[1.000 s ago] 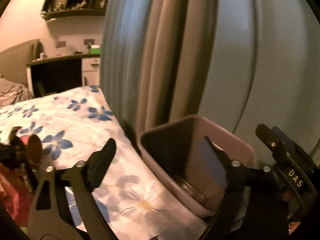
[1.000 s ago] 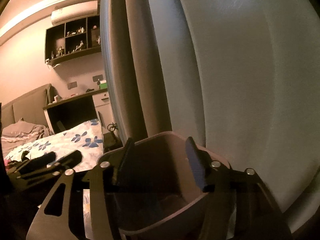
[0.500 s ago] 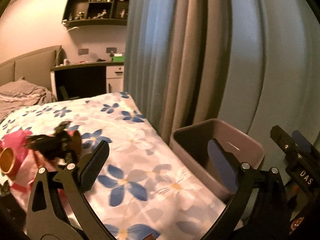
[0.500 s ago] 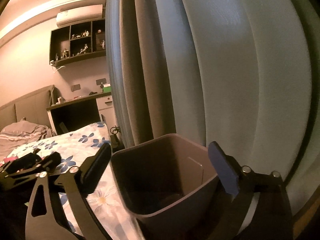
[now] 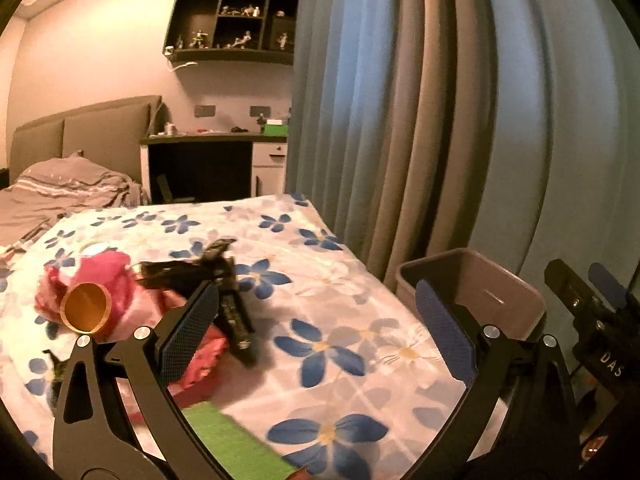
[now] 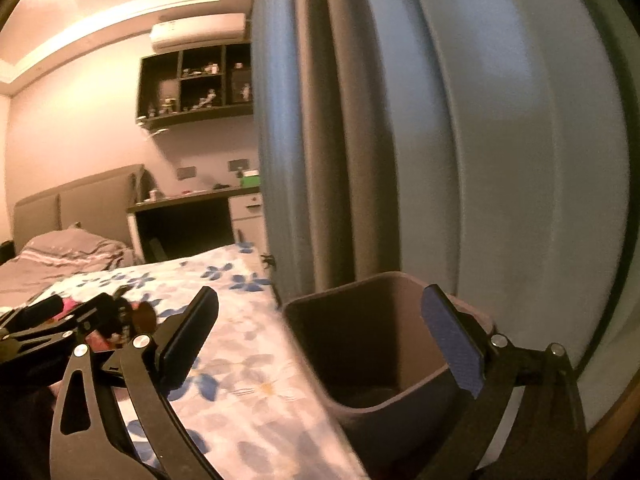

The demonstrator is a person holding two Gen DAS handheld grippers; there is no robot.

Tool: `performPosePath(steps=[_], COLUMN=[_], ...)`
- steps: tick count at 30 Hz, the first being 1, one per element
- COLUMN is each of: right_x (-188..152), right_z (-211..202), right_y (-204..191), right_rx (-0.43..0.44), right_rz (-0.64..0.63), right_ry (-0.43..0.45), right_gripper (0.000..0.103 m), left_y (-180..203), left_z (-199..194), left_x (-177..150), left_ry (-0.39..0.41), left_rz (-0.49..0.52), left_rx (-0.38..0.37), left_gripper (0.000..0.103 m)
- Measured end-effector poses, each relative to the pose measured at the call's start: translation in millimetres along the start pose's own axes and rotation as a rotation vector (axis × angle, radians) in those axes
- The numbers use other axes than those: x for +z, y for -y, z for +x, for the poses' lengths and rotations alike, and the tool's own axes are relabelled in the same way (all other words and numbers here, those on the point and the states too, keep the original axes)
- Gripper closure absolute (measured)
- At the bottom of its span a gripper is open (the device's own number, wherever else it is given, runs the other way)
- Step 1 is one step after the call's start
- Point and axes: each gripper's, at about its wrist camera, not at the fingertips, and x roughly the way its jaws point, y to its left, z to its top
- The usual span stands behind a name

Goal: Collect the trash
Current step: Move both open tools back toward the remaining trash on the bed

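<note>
A brown trash bin (image 5: 484, 292) stands beside the flowered bed (image 5: 320, 320), against the curtain; it also shows in the right wrist view (image 6: 360, 344). On the bed lie a pink crumpled wrapper (image 5: 116, 284), a gold cardboard tube (image 5: 86, 307), a dark crumpled item (image 5: 224, 280) and a green flat piece (image 5: 228, 444). My left gripper (image 5: 320, 328) is open and empty above the bed. My right gripper (image 6: 324, 340) is open and empty, over the bin's left rim. The right gripper's body shows at the right edge of the left wrist view (image 5: 596, 332).
A grey-blue curtain (image 5: 440, 100) hangs right behind the bin. A dark desk (image 5: 200, 168) and a wall shelf (image 5: 232, 28) stand at the far end. A grey pillow and blanket (image 5: 60, 188) lie at the bed head.
Both grippers have swung left, away from the bin toward the bed. The right gripper's jaws have opened wider. The trash on the bed has come into the left wrist view.
</note>
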Motion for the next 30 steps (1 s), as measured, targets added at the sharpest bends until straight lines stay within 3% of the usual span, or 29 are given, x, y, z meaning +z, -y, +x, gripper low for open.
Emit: performPosePath(steps=[18,30], right_x=[-32.3,-79.9], right_z=[-17.2,-15.4], right_y=[-78.4,-131.4], right_rx=[0.203,0.322], right_rz=[-0.052,-0.125], right_ry=[-0.077,-0.221], right_gripper=[0.006,0.006], left_y=[-97.6,-137.2], left_z=[-62.2,-83.9], left_x=[-43.8,-63.8], left_ry=[0.015,0.011], left_rz=[-0.074,-0.112], left_rx=[0.199,0.288], left_gripper=[0.006,0.006])
